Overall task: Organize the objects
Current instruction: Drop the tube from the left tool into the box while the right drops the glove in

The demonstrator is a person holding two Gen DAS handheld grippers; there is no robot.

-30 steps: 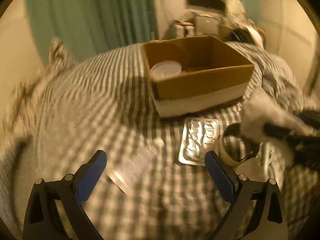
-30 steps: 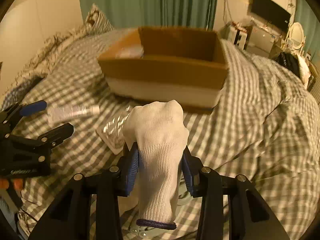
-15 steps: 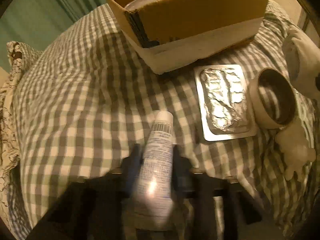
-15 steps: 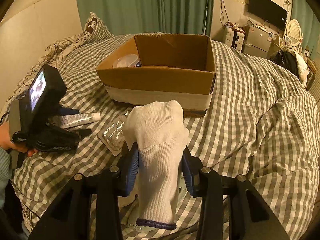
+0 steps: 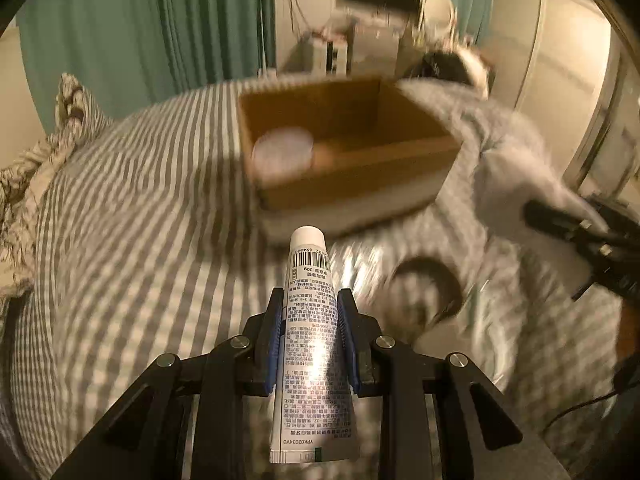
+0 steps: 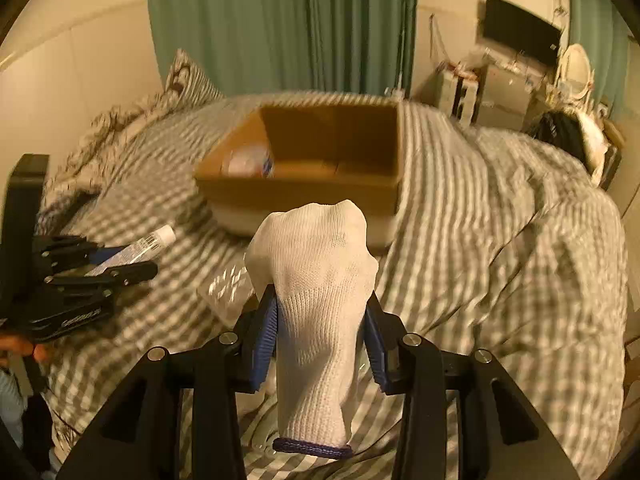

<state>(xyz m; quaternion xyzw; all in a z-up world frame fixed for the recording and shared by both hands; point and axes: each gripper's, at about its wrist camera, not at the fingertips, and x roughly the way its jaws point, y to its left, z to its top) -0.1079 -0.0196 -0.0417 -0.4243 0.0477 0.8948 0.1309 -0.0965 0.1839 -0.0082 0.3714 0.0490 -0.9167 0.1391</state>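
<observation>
Left gripper [image 5: 308,334] clamped mid-body on the tube [image 5: 310,344]; light, slick, squashable, I'd grip gently; right gripper [image 6: 320,338] pinches the soft, limp glove [image 6: 316,296].

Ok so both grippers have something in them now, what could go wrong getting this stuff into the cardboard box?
The left gripper pinches the tube around its middle, with the cap end sticking far forward; it could swivel or slip out. The white glove in the right gripper hangs floppy and might snag the cardboard box rim. The box sits on soft bedding, so a bump may tip it.
</observation>
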